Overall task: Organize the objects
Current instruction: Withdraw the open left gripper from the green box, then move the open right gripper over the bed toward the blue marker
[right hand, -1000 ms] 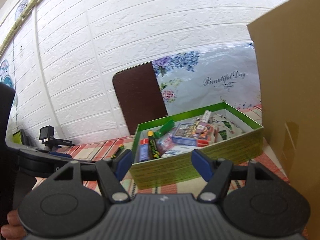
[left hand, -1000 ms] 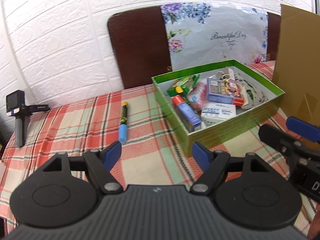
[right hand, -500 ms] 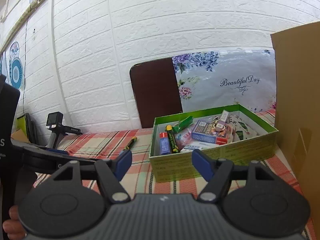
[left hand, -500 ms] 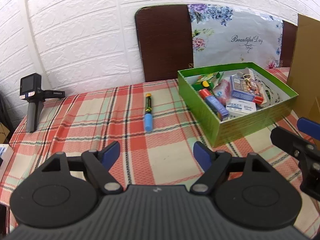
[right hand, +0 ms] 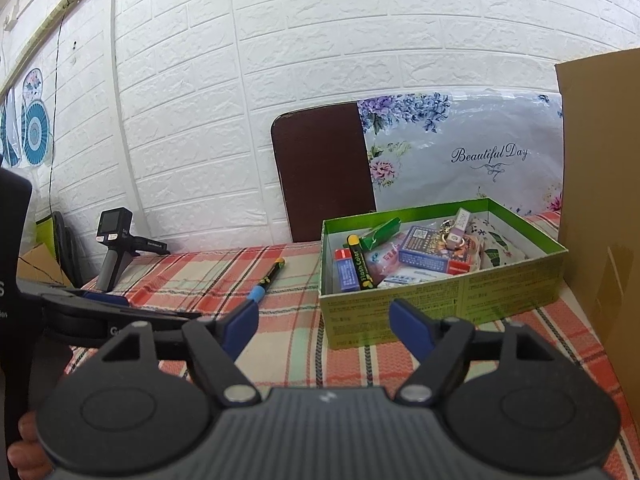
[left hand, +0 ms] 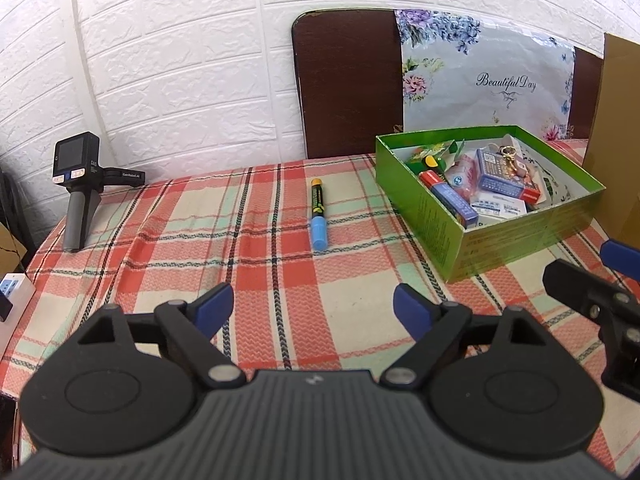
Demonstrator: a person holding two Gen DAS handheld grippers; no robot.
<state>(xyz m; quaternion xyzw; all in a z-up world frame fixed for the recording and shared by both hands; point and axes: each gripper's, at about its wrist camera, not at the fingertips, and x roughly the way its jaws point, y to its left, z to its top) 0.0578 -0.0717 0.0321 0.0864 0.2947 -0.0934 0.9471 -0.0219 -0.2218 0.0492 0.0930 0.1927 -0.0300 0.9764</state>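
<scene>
A marker with a blue cap [left hand: 318,213] [right hand: 267,281] lies alone on the plaid tablecloth [left hand: 256,264], left of a green box [left hand: 434,216] [right hand: 440,304] filled with several small items. My left gripper [left hand: 312,307] hovers over the cloth in front of the marker, well short of it; its jaws are opening and nothing is between them. My right gripper [right hand: 323,322] hangs in front of the box's near wall, also opening and empty. The right gripper's fingers [left hand: 618,256] show at the right edge of the left wrist view.
A small camera on a grip stand [left hand: 78,184] [right hand: 114,248] stands at the table's far left. A brown cardboard sheet [right hand: 600,220] rises right of the box. A dark board [left hand: 348,84] and a floral sheet [left hand: 480,80] lean on the brick wall. A white power strip [left hand: 10,296] sits at the left edge.
Both views have swung and drawn back, so the box now sits further right and the marker is centred. Both grippers' jaws have spread wider.
</scene>
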